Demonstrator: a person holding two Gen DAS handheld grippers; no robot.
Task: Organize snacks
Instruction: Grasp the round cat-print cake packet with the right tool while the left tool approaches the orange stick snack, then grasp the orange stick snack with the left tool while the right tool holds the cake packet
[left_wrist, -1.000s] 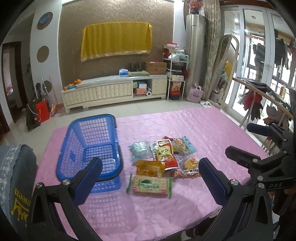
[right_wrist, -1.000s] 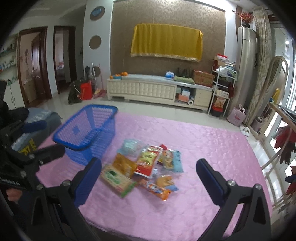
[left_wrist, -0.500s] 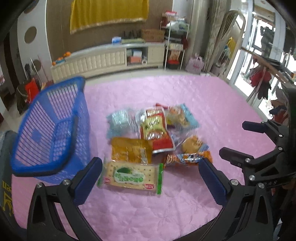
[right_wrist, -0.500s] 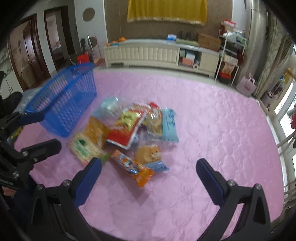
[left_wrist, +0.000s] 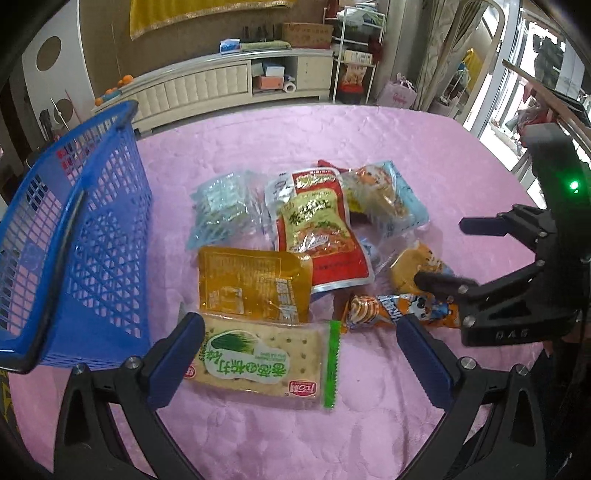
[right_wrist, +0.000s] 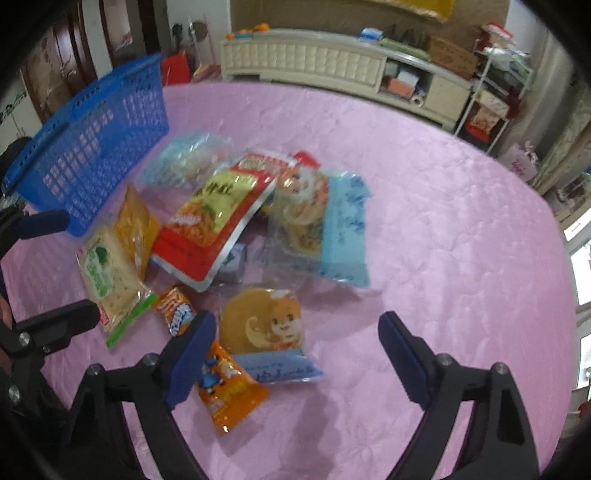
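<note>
A pile of snack packets lies on the pink tablecloth (left_wrist: 369, 129), and a blue plastic basket (left_wrist: 92, 229) stands empty to its left. My left gripper (left_wrist: 299, 332) is open just above the green-and-white cracker pack (left_wrist: 258, 362), a finger on each side, not touching it. Behind it lie a yellow packet (left_wrist: 251, 280), a red-and-yellow packet (left_wrist: 321, 229) and a clear bag (left_wrist: 221, 206). My right gripper (right_wrist: 297, 328) is closing, its jaws still wide. A round cake packet (right_wrist: 262, 328) lies between them, unpressed. An orange wafer bar (right_wrist: 229, 391) runs under its left finger.
A light-blue packet (right_wrist: 332, 229) lies at the back of the pile. Bare tablecloth spreads to the right and front. The table's far edge meets the floor, with a white TV cabinet (left_wrist: 221, 85) and a shelf rack (left_wrist: 354, 55) beyond. The blue basket (right_wrist: 96, 147) stands close to the left gripper.
Both grippers have come down and forward onto the snack pile, tilting more steeply at the table. The right gripper's jaws have narrowed a little. No packet has moved.
</note>
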